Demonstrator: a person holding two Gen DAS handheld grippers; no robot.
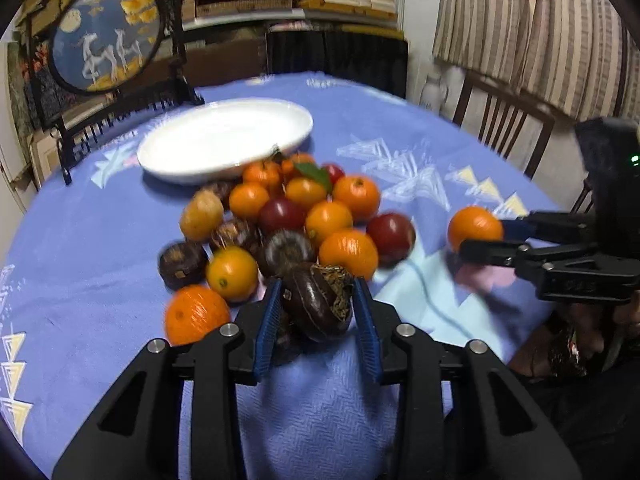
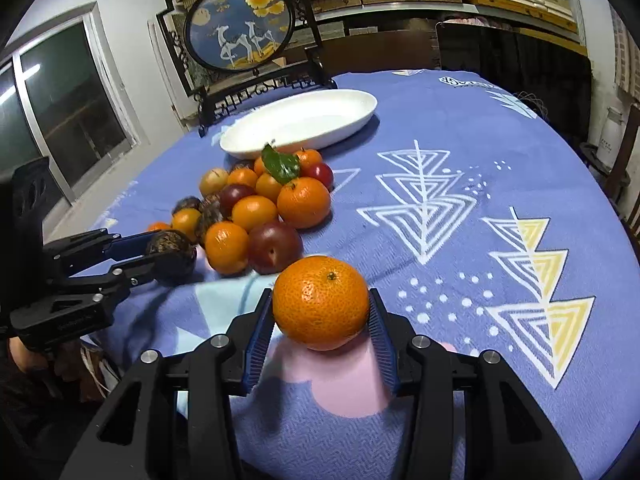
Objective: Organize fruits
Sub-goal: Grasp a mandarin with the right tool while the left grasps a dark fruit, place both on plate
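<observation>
My left gripper [image 1: 318, 285] is shut on a dark brown fruit [image 1: 320, 308] at the near edge of a pile of fruits [image 1: 296, 220]. The pile holds orange tangerines, red plums and more dark brown fruits. My right gripper [image 2: 320, 295] is shut on an orange tangerine [image 2: 320, 304], to the right of the pile and apart from it. The left wrist view shows the right gripper [image 1: 482, 236] and its tangerine [image 1: 474, 226] from the side. In the right wrist view the left gripper [image 2: 160, 254] and its dark fruit [image 2: 174, 250] appear at the left. An empty white oval plate [image 1: 224, 140] lies just behind the pile.
A blue patterned cloth [image 2: 440, 160] covers the round table. A round framed picture on a black stand [image 2: 240, 28] rises at the table's far left edge, behind the plate [image 2: 300, 124]. A wooden chair [image 1: 504, 120] stands off the right side. Shelves fill the back wall.
</observation>
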